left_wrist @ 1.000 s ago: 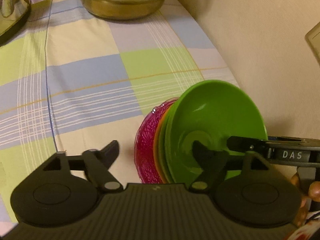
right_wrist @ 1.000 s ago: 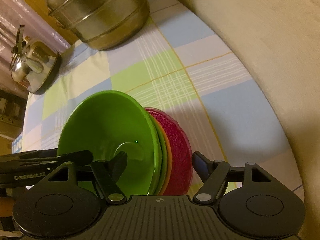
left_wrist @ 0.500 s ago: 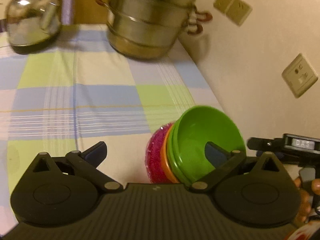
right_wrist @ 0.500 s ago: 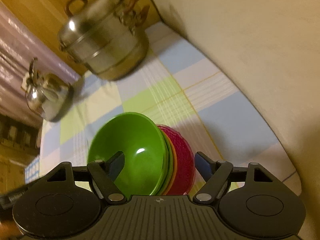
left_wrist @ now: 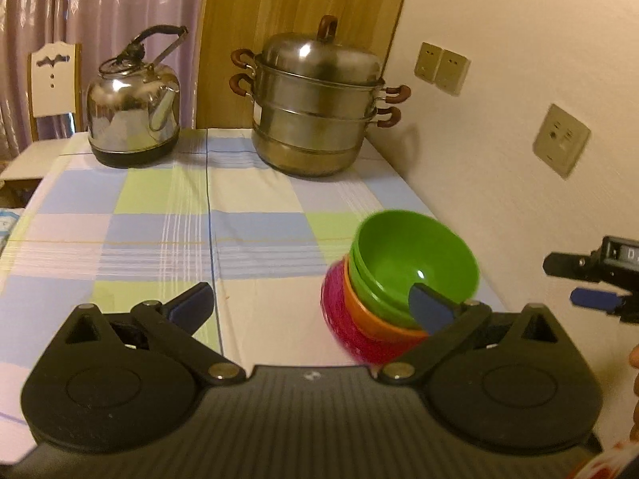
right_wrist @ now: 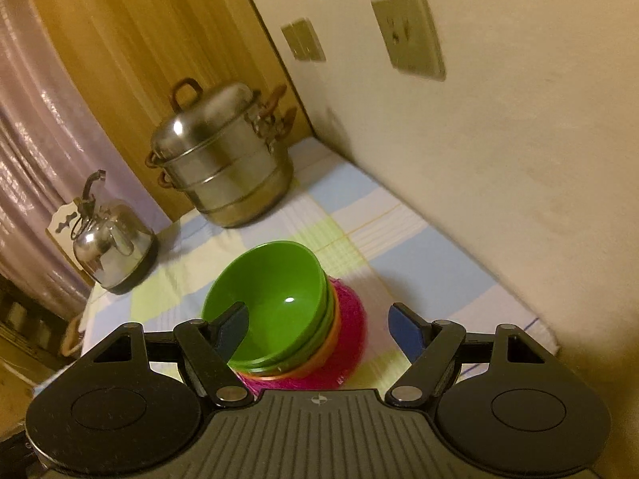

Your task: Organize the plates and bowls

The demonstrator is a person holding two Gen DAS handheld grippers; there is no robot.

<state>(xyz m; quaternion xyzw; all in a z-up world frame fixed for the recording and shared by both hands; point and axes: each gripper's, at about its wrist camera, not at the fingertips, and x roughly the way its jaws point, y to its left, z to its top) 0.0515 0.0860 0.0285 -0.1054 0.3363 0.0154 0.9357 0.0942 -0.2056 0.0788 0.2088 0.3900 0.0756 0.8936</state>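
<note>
A nested stack of bowls sits on the checked tablecloth near the wall: green bowls (left_wrist: 415,255) on top, an orange bowl (left_wrist: 371,319) under them, a pink ribbed glass bowl (left_wrist: 339,319) at the bottom. The stack also shows in the right wrist view, with the green bowls (right_wrist: 275,299) and the pink bowl (right_wrist: 351,319). My left gripper (left_wrist: 311,305) is open and empty, drawn back above the table, left of the stack. My right gripper (right_wrist: 319,325) is open and empty, above the stack and clear of it.
A steel steamer pot (left_wrist: 315,107) and a steel kettle (left_wrist: 131,107) stand at the far end of the table (left_wrist: 159,239). The wall (left_wrist: 499,159) with sockets runs along the right side. A chair (left_wrist: 52,80) stands behind the table's far left.
Both grippers have lifted and pulled back from the bowl stack, so more of the table shows. The stack stays on the cloth. Both stay open.
</note>
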